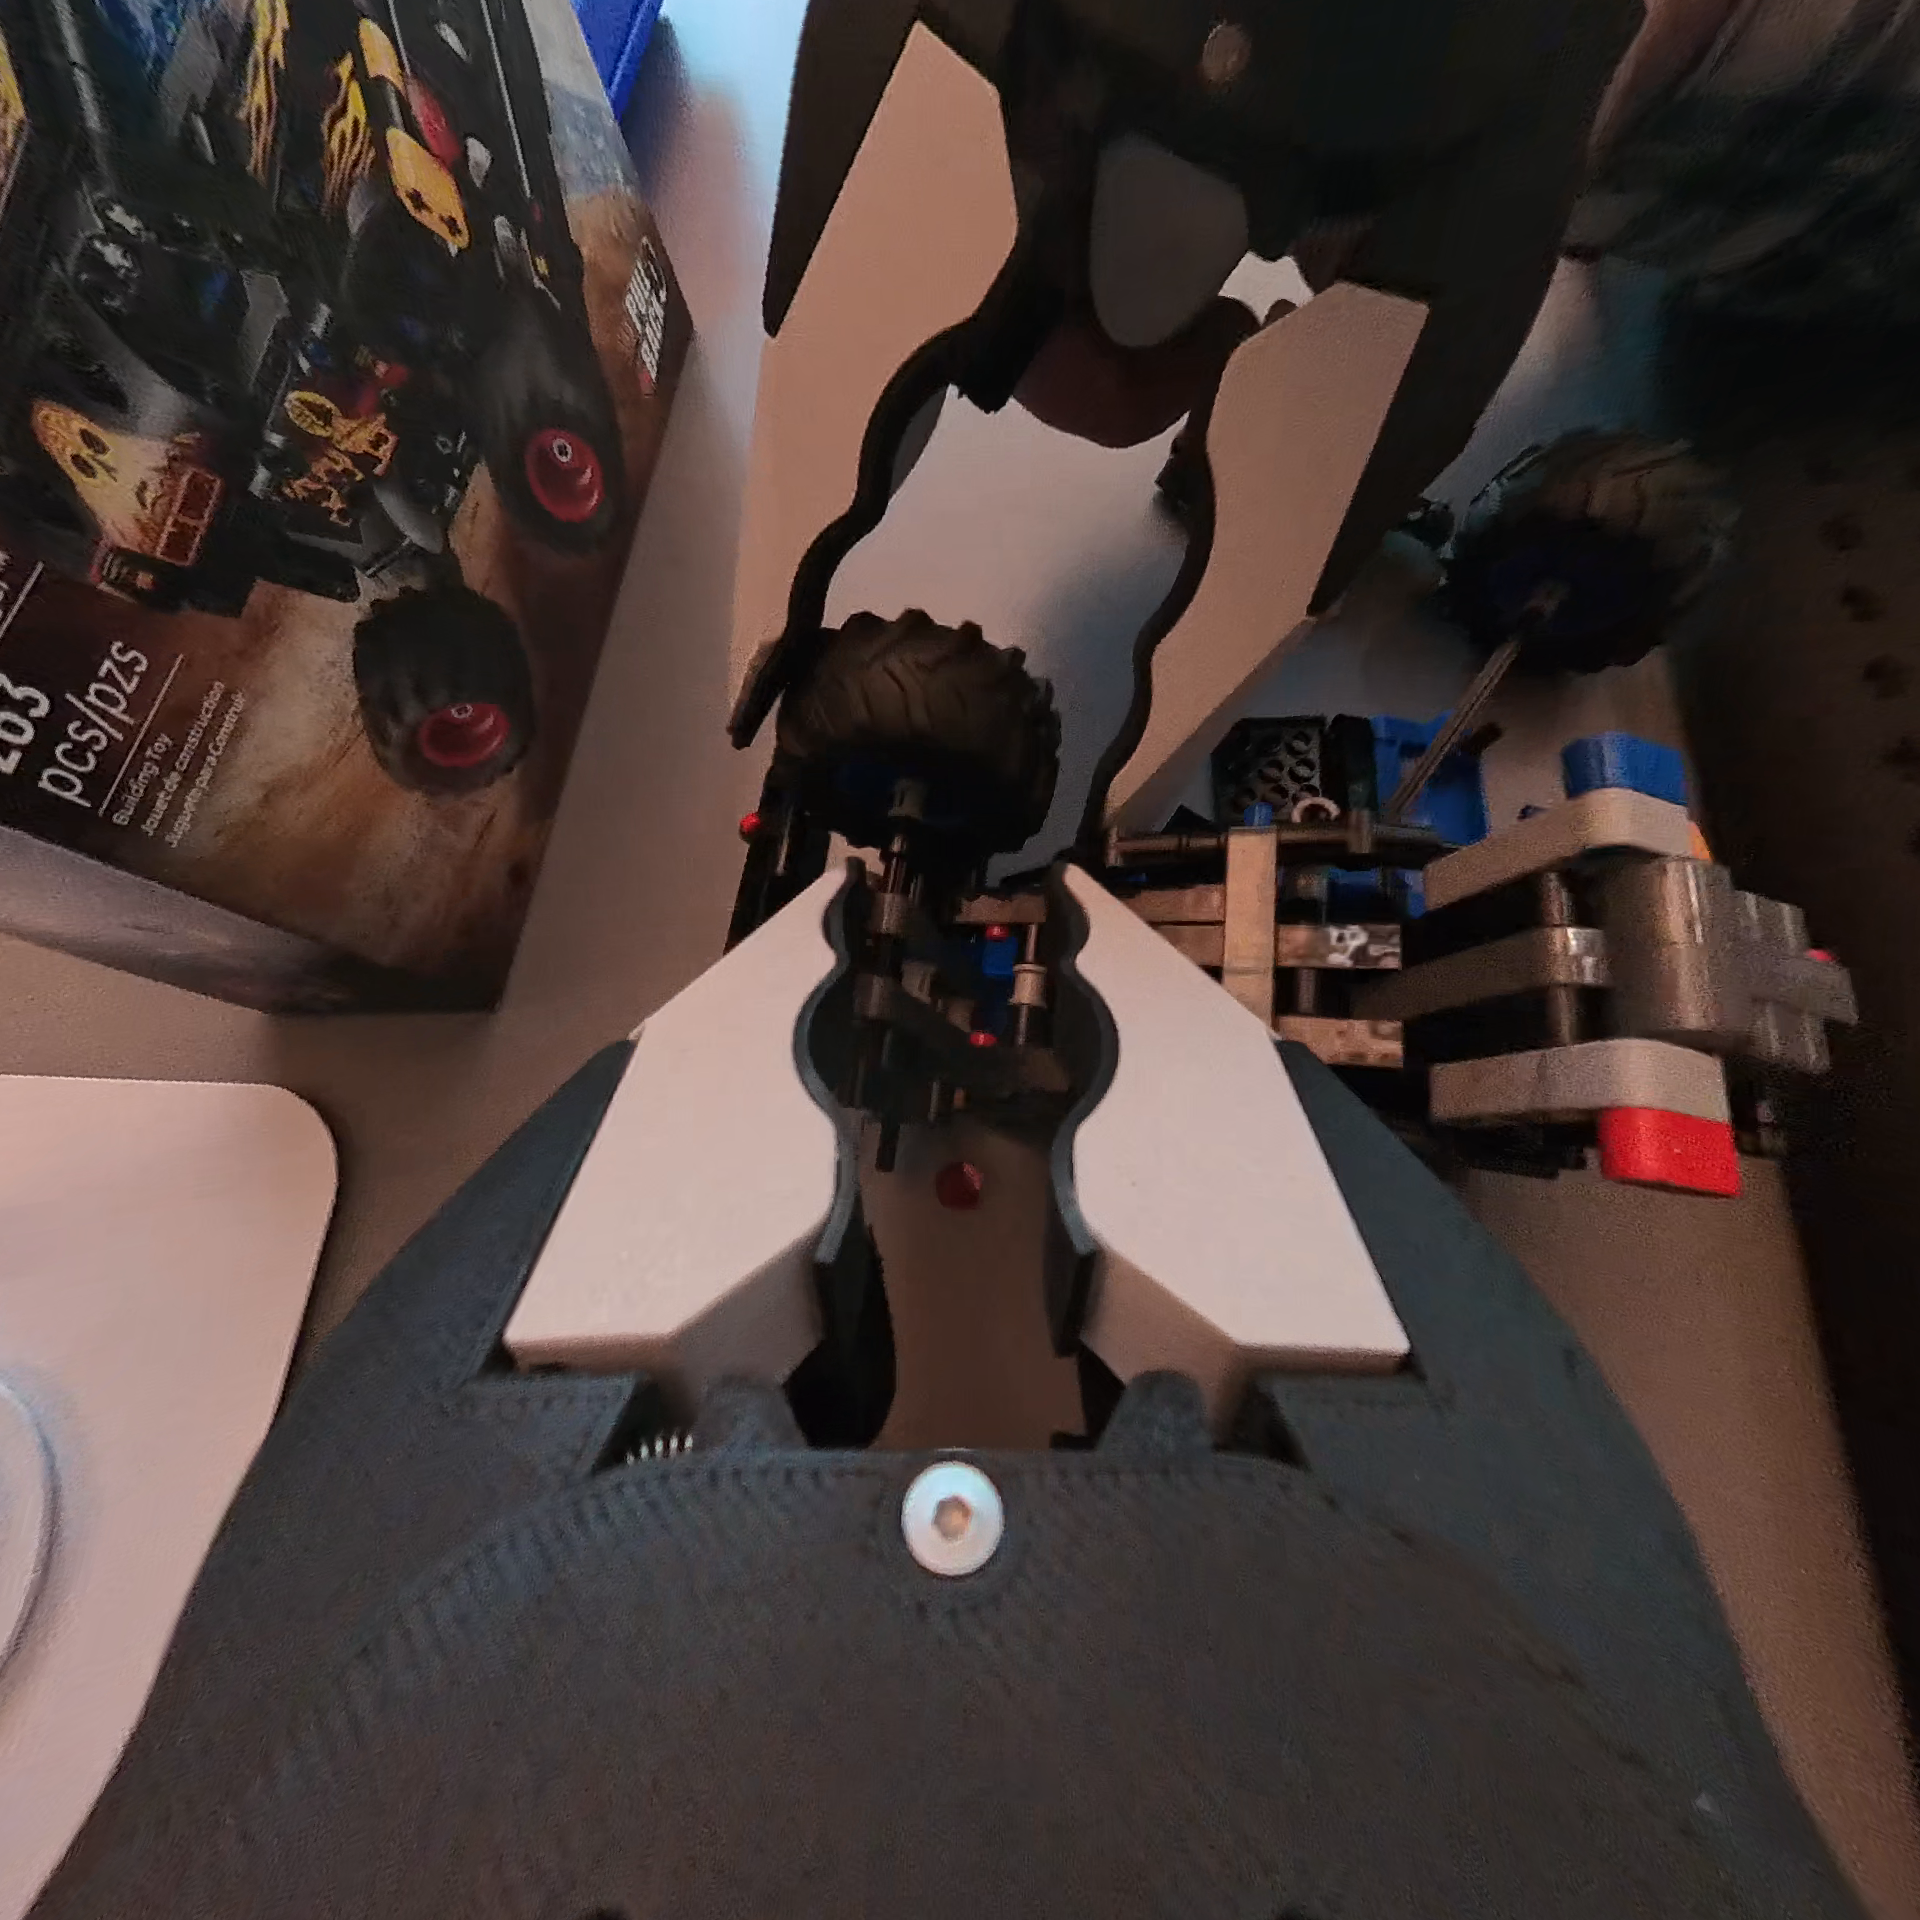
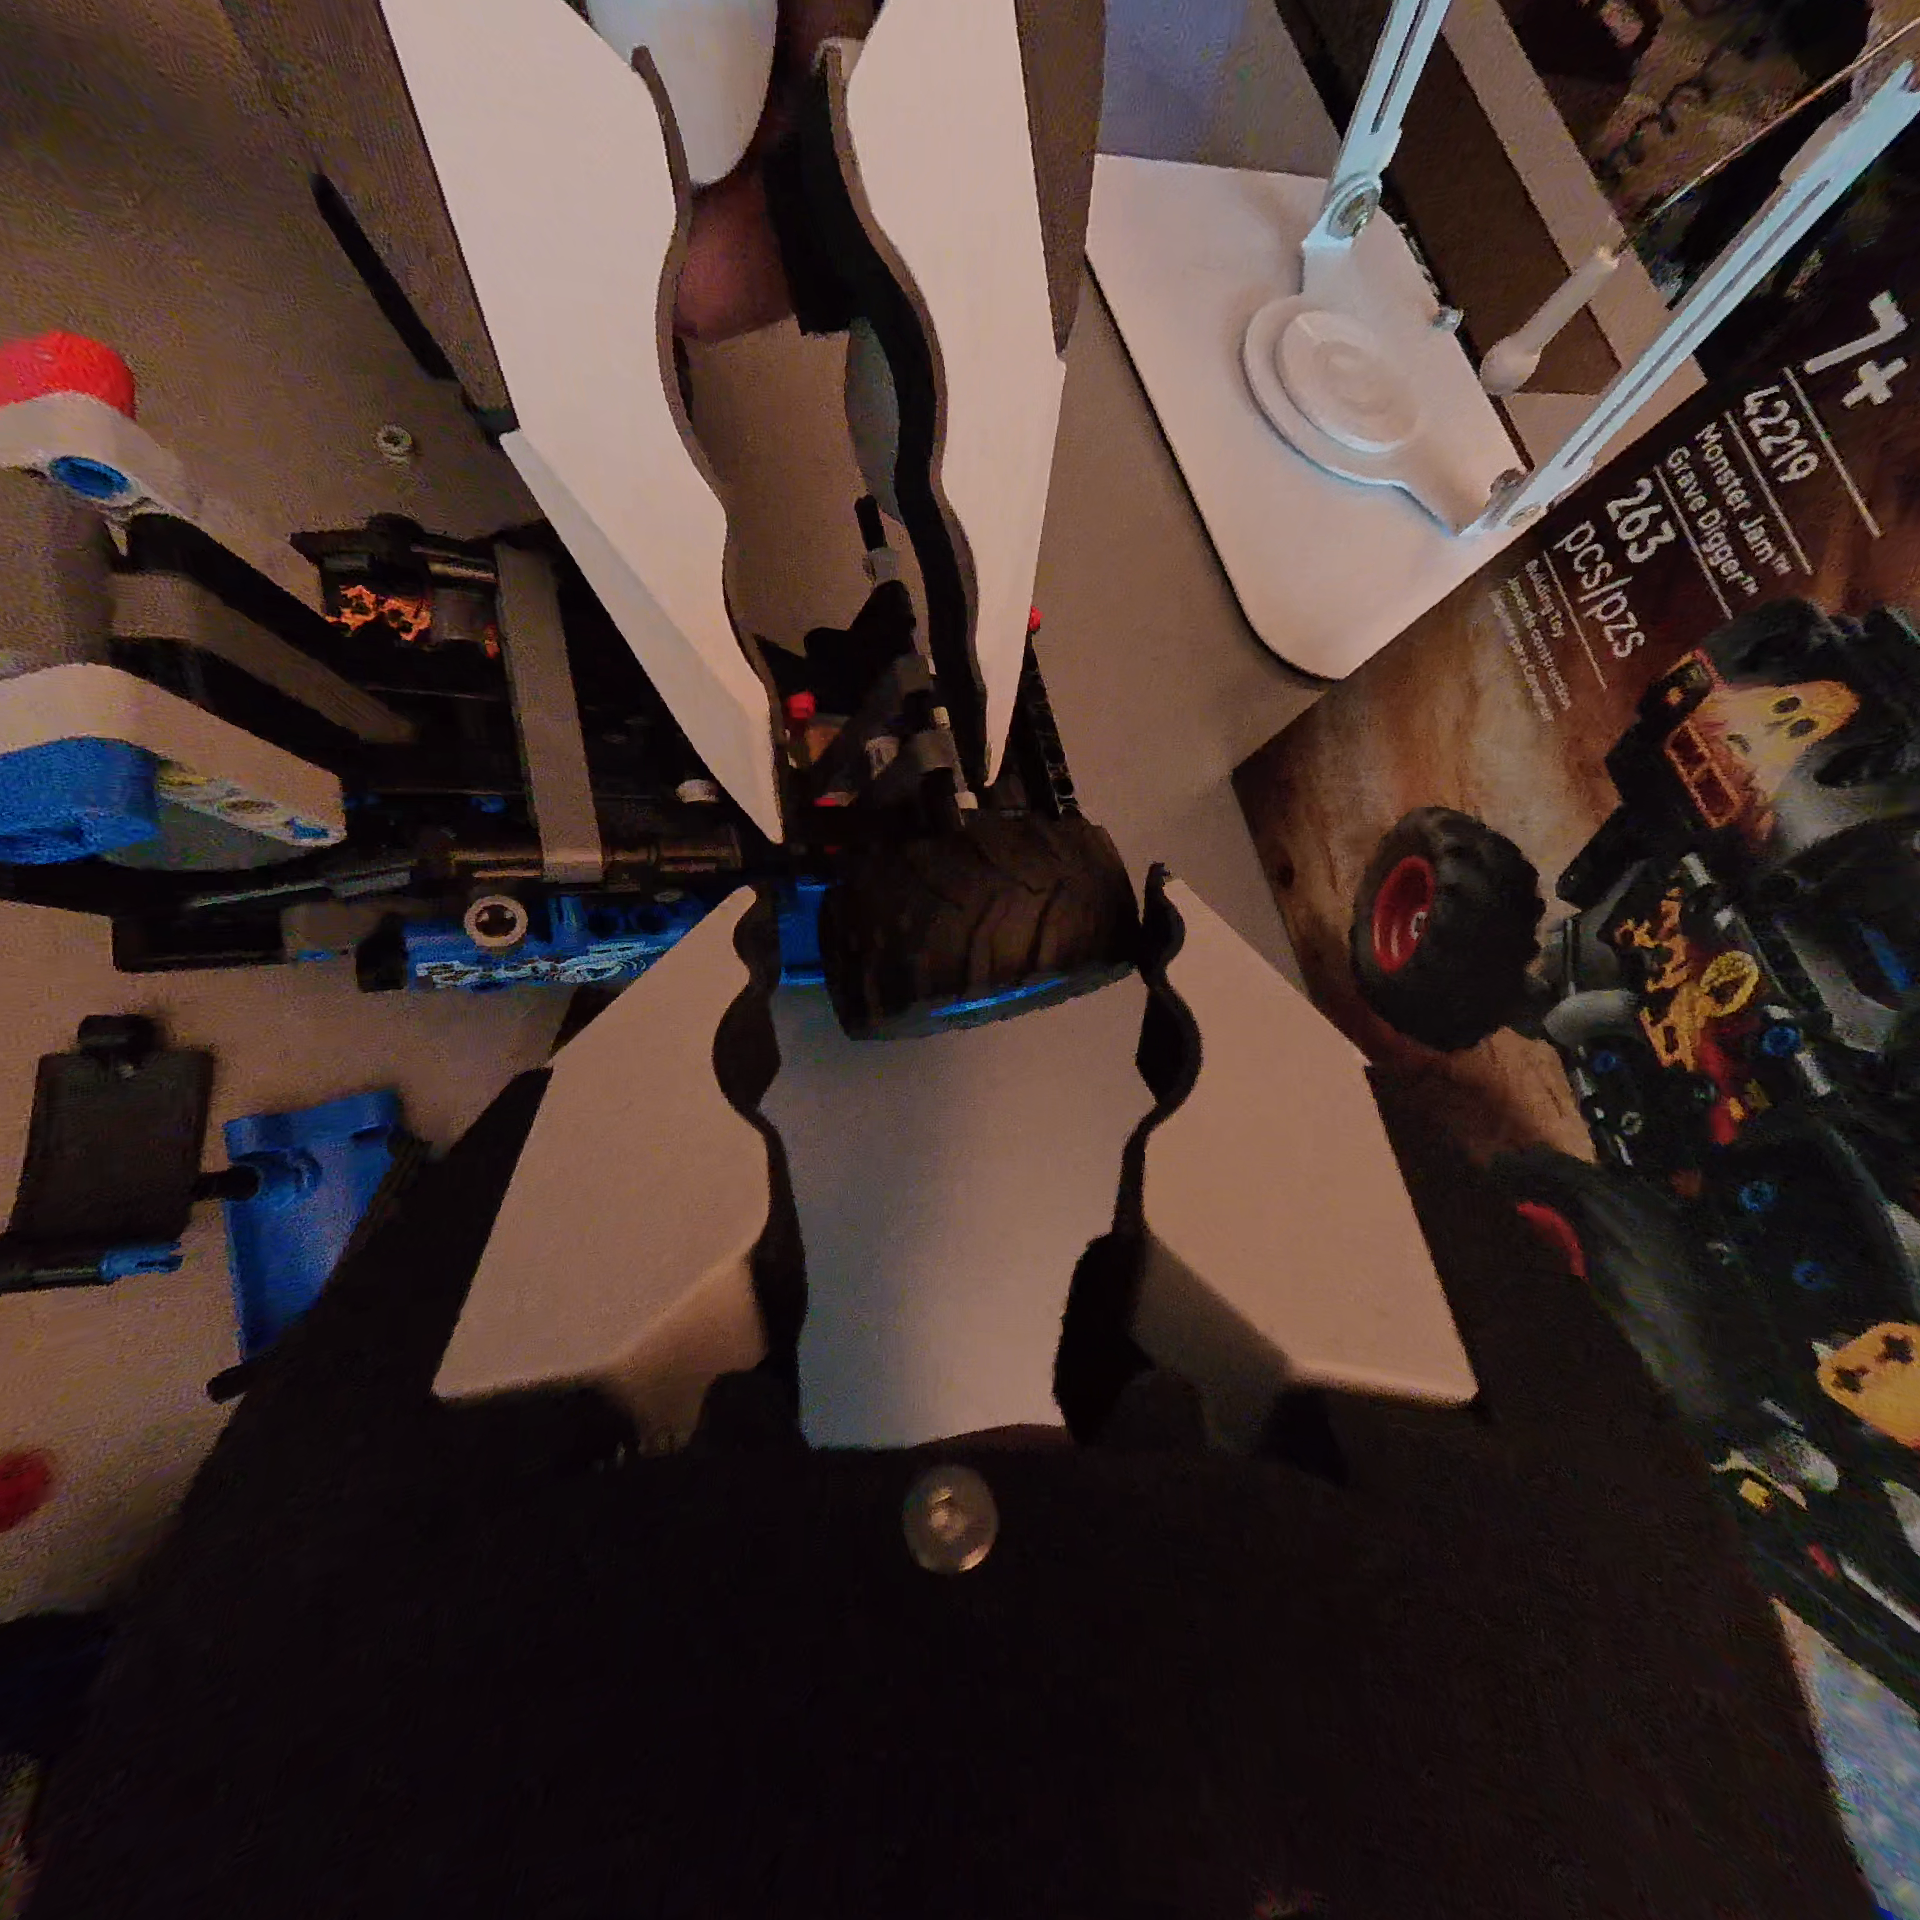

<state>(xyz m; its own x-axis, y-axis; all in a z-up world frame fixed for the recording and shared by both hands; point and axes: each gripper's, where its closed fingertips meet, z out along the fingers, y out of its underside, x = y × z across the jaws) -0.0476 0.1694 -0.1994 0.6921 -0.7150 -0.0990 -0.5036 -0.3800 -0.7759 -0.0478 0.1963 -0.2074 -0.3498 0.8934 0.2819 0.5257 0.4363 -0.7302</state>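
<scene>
Left gripper (image 1: 956,894) fingers clench the brittle black-and-blue brick axle assembly (image 1: 940,997); right gripper (image 2: 951,899) fingers spread round its grippy black rubber tyre (image 2: 977,920), best held across the tread.

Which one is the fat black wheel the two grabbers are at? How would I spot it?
Find the big toy box with a monster truck picture. Beside it on the table sits a half-built toy truck. The wheel is the knobbly black tyre at its end, between the right gripper fingers, opposite the left gripper; the wheels on the box are only printed and have red hubs.
</scene>
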